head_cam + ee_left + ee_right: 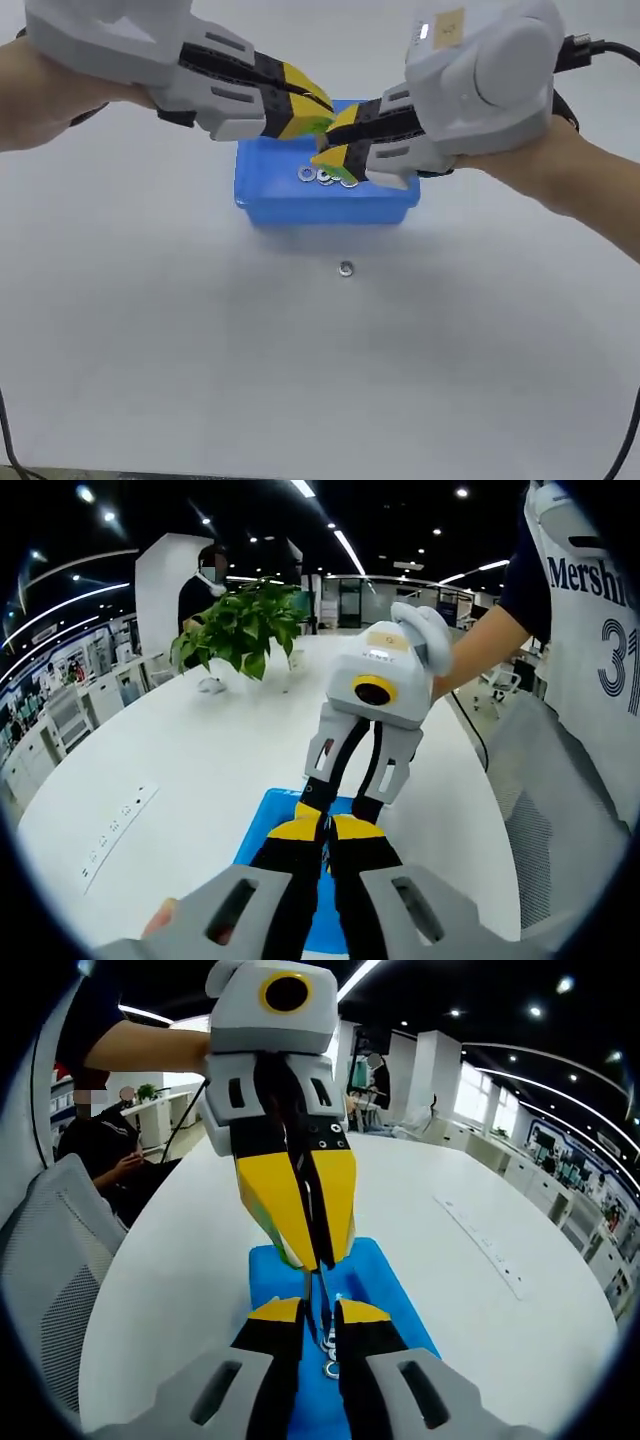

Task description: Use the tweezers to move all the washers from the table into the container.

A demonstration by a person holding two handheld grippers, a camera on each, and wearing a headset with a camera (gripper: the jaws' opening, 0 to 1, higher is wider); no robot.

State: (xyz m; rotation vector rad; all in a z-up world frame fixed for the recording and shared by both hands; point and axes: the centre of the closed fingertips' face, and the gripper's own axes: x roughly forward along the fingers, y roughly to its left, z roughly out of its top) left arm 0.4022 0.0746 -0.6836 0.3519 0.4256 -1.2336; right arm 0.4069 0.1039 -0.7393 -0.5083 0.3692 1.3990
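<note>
Head view: left tongs (318, 112) and right tongs (328, 152) are being held together over the container (300, 208), likely for a drop; washers (325, 176) are lying inside, one washer (345, 268) on the table (180, 330). Left gripper view: left tongs are being pressed shut. Right gripper view: tweezers (316, 1295) are being clamped by them; right tongs narrow, grip unclear.

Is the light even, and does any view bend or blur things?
Head view: soft, even light; the table shows hardly any shadow, and the loose washer is sharp. Left gripper view: the fisheye bends the table edge, and the ceiling lamps glare. Right gripper view: same bending; the container looks sharp.
</note>
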